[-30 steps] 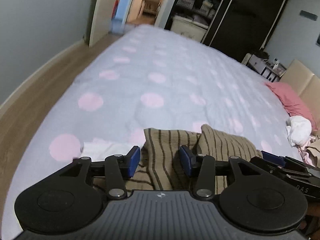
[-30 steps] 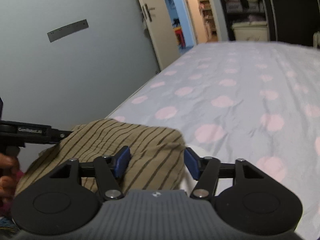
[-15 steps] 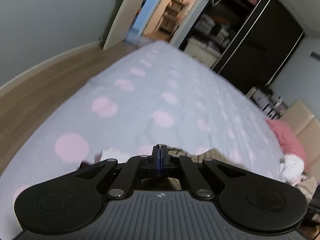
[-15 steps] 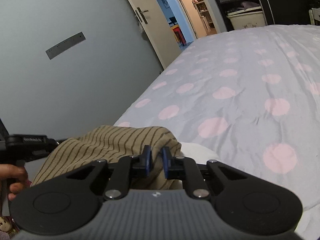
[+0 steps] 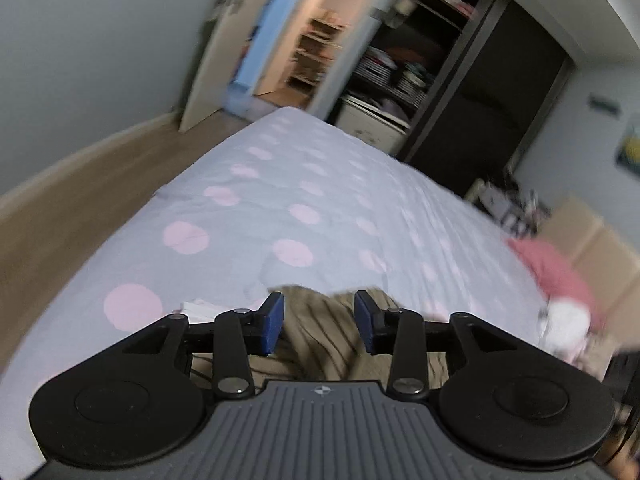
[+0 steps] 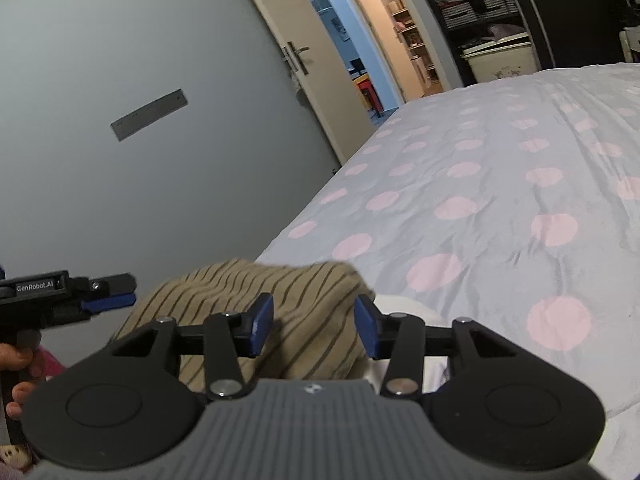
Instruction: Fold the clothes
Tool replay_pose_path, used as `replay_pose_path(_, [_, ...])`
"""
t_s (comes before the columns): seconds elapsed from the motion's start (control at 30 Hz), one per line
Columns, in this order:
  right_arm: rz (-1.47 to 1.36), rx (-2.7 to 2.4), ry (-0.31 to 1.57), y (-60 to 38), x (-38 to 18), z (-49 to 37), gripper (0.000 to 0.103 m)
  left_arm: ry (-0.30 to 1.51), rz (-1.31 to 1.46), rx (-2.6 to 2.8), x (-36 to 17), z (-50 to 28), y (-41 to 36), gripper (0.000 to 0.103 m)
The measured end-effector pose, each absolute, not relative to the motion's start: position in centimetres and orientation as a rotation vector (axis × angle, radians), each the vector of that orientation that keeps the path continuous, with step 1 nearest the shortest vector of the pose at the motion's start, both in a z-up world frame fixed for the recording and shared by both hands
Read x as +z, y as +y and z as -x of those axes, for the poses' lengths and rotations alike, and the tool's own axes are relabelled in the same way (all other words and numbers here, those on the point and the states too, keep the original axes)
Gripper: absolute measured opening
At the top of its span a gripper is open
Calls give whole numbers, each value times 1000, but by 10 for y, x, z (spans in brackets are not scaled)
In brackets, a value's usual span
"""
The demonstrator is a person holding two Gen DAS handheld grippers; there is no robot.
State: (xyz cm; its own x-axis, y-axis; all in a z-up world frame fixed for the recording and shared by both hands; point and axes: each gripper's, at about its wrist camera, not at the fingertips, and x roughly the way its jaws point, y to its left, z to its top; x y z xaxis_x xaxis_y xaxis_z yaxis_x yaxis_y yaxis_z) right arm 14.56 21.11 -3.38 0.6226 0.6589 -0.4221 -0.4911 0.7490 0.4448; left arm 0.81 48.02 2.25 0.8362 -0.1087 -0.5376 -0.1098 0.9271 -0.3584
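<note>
Filled most of both views: a bed (image 6: 500, 184) under a pale lilac cover with pink dots. Stood beyond its far end, a dark open wardrobe (image 5: 404, 68) with stacked things on its shelves, and beside that an open doorway (image 6: 384, 44) into a lit room. Lay bunched at the bed's near corner: a tan garment with dark stripes (image 6: 304, 304), crumpled rather than flat, resting partly on a white cloth (image 6: 404, 308). Blurred at the right edge of the left wrist view, a pink pillow (image 5: 556, 268).

Hovered just above the striped garment, the right gripper (image 6: 314, 330), blue pads apart and nothing between them. Likewise spread wide over the same garment (image 5: 320, 332), the left gripper (image 5: 319, 322), gripping nothing. Seen from the right wrist camera at the garment's left edge: that left gripper (image 6: 108, 294), with a hand (image 6: 18, 376) on its grip.
</note>
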Motion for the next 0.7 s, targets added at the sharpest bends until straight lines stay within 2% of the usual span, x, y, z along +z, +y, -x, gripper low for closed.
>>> replay_pose_path(0.07, [-289, 673, 632, 214, -39, -144, 50, 651, 317, -2, 17, -21, 468, 36])
replay_pose_path(0.1, [-281, 675, 644, 215, -41, -144, 47, 698, 302, -1, 11, -29, 464, 8])
replay_pose_path(0.13, [-270, 680, 653, 216, -42, -143, 36, 710, 300, -1, 9, -31, 462, 0])
replay_pose_path(0.33, [-276, 683, 613, 208, -35, -140, 13, 588, 369, 106, 15, -15, 480, 0])
replay_pose_path(0.4, [-277, 682, 618, 207, -35, -140, 9, 546, 402, 180, 18, -7, 494, 0])
replay_pose_path(0.47, [-283, 681, 622, 205, -35, -140, 12, 542, 457, 191, 17, -1, 503, 0])
replay_pose_path(0.6, [-321, 677, 615, 200, -34, -137, 38, 570, 472, 137, 14, 5, 497, 1])
replay_pose_path(0.63, [-335, 675, 612, 199, -33, -136, 40, 577, 476, 124, 13, 6, 495, 4])
replay_pose_path(0.7, [-348, 678, 620, 197, -33, -131, 47, 591, 484, 97, 12, 9, 492, 23])
